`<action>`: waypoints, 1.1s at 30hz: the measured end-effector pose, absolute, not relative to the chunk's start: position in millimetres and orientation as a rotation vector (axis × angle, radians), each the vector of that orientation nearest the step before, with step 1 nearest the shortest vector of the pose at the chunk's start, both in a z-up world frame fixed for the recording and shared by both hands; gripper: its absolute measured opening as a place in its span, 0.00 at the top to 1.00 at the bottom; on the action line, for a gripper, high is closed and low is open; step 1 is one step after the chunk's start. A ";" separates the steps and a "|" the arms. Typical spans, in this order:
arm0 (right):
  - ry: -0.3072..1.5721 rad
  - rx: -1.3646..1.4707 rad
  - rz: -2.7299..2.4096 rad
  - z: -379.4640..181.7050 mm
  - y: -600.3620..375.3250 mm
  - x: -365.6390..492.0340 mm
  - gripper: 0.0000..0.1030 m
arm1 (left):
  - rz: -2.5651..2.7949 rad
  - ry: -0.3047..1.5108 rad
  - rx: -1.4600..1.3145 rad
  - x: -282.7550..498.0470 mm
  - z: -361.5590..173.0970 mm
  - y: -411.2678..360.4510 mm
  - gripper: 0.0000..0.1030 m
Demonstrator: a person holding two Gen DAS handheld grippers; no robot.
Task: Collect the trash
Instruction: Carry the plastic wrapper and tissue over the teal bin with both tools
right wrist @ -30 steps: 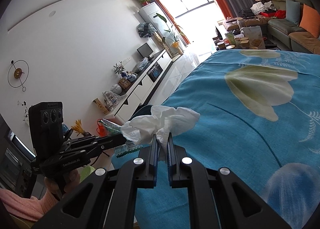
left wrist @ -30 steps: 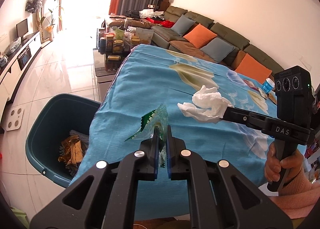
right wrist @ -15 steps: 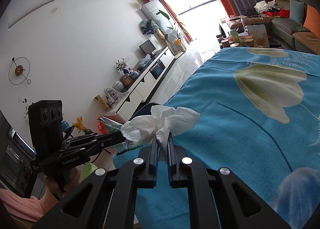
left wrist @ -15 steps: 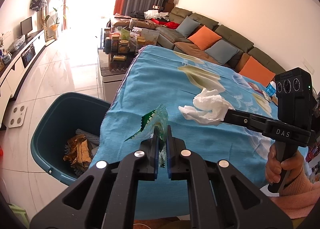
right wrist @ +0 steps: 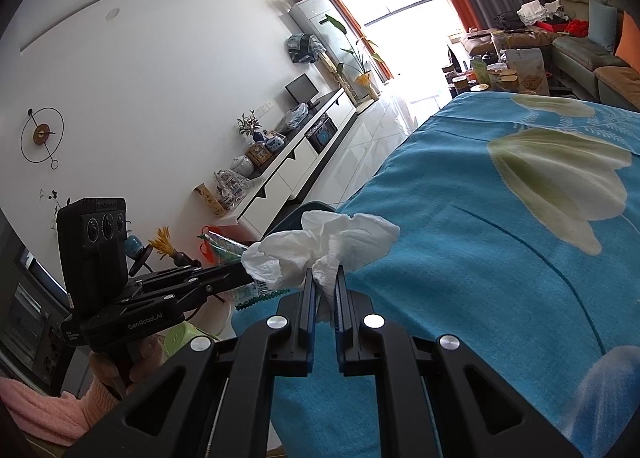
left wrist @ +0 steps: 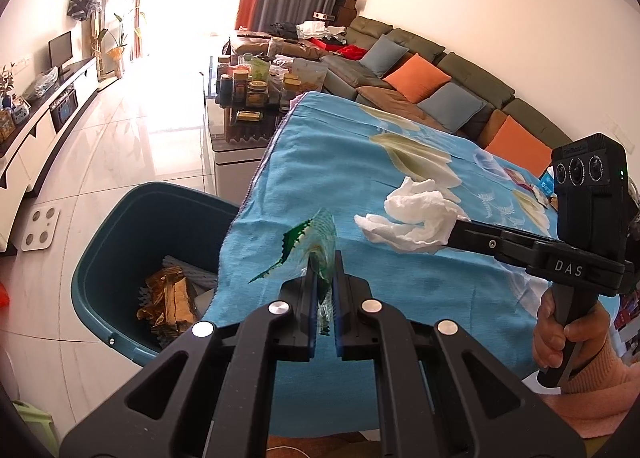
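Table under a blue flower-print cloth (left wrist: 360,162), small packets (left wrist: 532,188) at its far edge.

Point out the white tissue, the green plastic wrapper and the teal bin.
white tissue (right wrist: 320,246): right wrist view, on its crumpled middle above the blue pads.
green plastic wrapper (left wrist: 316,242): left wrist view, on the clear sheet above the pads.
teal bin (left wrist: 116,230): left wrist view, on its inner wall.

Black two-finger grippers (left wrist: 323,278) – blue pads, silver screws, "DAS" lettering, pink knit sleeve (left wrist: 592,398)

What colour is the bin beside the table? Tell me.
Dark teal, seen best in the left wrist view: the bin stands on the floor beside the blue cloth.
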State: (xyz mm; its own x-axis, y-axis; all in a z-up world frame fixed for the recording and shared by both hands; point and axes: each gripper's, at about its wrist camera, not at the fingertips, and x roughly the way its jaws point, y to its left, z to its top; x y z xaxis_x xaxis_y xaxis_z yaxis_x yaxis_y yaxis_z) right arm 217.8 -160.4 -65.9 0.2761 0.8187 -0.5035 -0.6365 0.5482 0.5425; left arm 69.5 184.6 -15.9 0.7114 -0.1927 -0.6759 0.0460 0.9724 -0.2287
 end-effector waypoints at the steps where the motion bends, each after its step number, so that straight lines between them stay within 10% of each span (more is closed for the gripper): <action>1: 0.834 0.251 0.993 -65.6 -158.3 217.6 0.93 | -0.131 0.769 -0.202 69.4 -16.1 185.5 0.94; 33: 0.840 0.202 1.048 -60.7 -124.9 220.4 0.93 | -0.053 0.759 -0.198 65.0 -14.1 213.8 0.94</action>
